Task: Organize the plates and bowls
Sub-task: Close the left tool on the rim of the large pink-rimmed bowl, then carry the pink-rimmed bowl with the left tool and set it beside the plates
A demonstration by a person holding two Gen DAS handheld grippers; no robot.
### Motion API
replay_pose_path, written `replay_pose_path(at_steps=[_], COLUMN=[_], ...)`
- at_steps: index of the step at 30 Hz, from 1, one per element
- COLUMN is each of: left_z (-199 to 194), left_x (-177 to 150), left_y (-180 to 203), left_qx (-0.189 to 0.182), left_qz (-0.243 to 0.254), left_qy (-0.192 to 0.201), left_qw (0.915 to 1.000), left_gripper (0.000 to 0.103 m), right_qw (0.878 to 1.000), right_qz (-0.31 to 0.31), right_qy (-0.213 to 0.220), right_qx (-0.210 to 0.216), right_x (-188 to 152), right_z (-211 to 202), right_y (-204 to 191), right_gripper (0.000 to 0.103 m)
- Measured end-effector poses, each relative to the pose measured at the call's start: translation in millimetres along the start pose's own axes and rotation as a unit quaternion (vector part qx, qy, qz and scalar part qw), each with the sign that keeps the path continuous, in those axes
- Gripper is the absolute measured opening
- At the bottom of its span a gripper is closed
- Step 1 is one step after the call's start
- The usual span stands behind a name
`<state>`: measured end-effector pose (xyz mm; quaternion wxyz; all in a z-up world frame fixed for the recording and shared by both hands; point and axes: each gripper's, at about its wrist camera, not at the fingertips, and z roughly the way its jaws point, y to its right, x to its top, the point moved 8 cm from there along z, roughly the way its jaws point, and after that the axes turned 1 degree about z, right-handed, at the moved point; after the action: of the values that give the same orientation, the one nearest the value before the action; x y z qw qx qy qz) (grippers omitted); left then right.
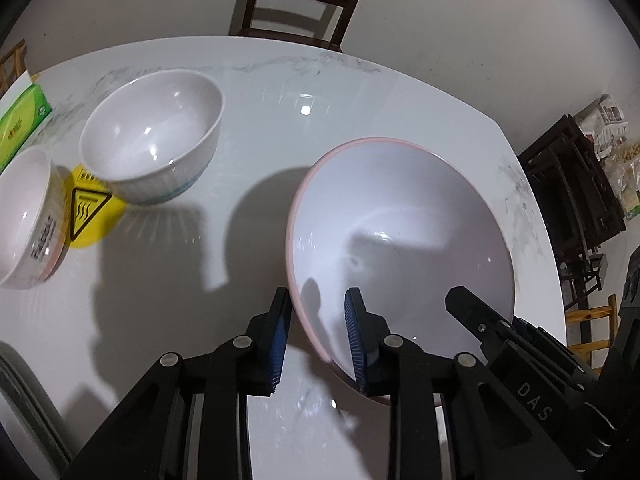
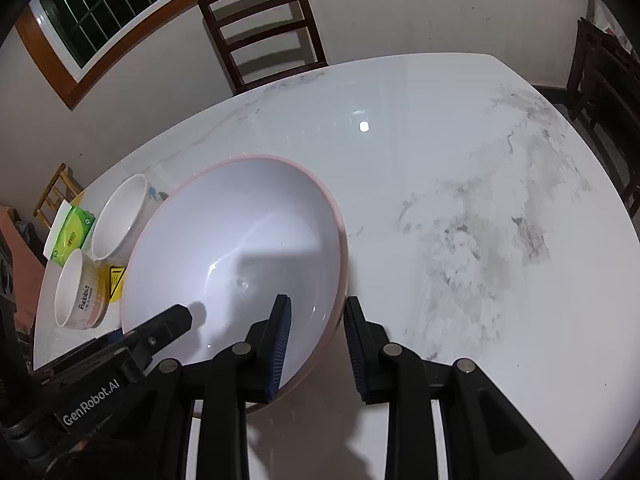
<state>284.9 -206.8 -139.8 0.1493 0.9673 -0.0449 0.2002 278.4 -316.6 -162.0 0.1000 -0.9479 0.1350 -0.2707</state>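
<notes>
A large white bowl with a pink rim stands on the white marble table. My left gripper straddles its near left rim, one blue pad outside and one inside, and is shut on the wall. My right gripper straddles the near right rim the same way, shut on it. Each view shows a finger of the other gripper over the bowl. A ribbed white bowl and a smaller bowl with printed lettering stand to the left.
A round yellow hot-surface sticker lies between the two smaller bowls. A green tissue box sits at the table's far left edge. A dark wooden chair stands behind the table, more dark chairs to the right.
</notes>
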Motion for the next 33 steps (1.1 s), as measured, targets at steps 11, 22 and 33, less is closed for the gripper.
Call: replay_pose_path(at_steps=[11,22,33], left_z=[-24,-58,-85], left_x=[-29,-66,-108], left_y=[-10,-26,-51], left_qx=[0.0,0.006,0.009], left_qz=[-0.009,-0.009,-0.014], left_qy=[0.004,0.01,0.006], left_qw=[1.0,0.9999,0.9998], left_gripper=[0.024,0.024,0.022], right_qw=[1.0,1.0,0.999], right_qz=[-0.011,-0.015,-0.031], right_qy=[0.001,-0.008,-0.018], right_qx=[0.011,0.025,0.03], right_x=[-28,-71,-112], right_z=[-25,-50,-69], right_y=[-16,-33,-51], right_gripper=[0.028,0.028,0.028])
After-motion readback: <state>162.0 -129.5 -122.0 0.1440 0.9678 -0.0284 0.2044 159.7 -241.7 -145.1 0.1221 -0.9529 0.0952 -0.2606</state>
